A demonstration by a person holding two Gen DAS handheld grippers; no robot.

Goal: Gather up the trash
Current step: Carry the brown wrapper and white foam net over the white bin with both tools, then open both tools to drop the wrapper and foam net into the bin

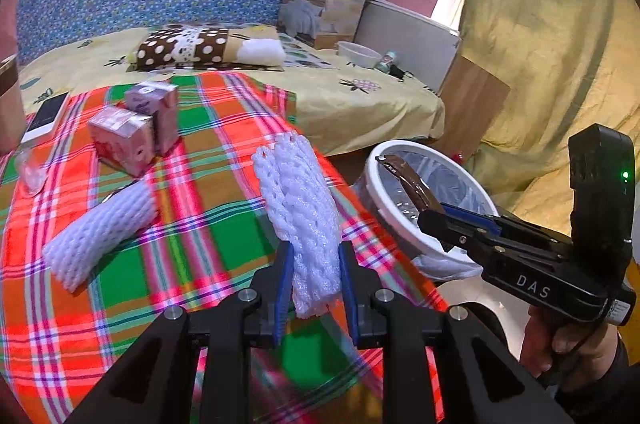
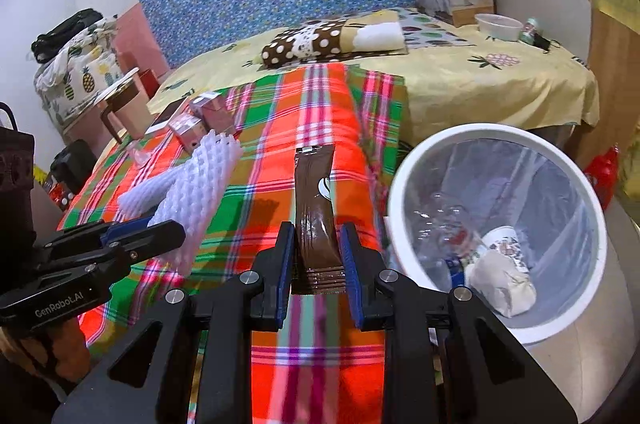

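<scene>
Blue-padded jaws of the left claw (image 1: 314, 288) filled the bottom centre of the left wrist view, clenched on a white foam fruit net (image 1: 298, 212) that stood up between them, lifted above the plaid cloth (image 1: 224, 159). At the bottom centre of the right wrist view, the right claw (image 2: 318, 264) was likewise clenched, its pads pressing both sides of a brown snack wrapper (image 2: 316, 207) that stuck forward out of the grip.

Both claws were therefore loaded, and neither piece was in the bin yet. The white-rimmed trash bin (image 2: 404, 183), lined with clear plastic, sat at the right of the right wrist view, just beside the edge of the cloth-covered surface. At its bottom lay a paper cup (image 2: 506, 248) and some crumpled pale wrapping, so I judged that part of the collecting was already done.

Left on the cloth, toward the left of the left wrist view, were a second foam net (image 1: 100, 232) lying flat, two pink cartons (image 1: 136, 127) standing touching each other, and a small clear plastic item (image 1: 30, 171) at the far left edge. A phone (image 1: 48, 115) lay at the upper left; it did not look like trash. Roughly, the job seemed midway: two pieces in hand waiting to be dropped, several more to fetch afterwards.
</scene>
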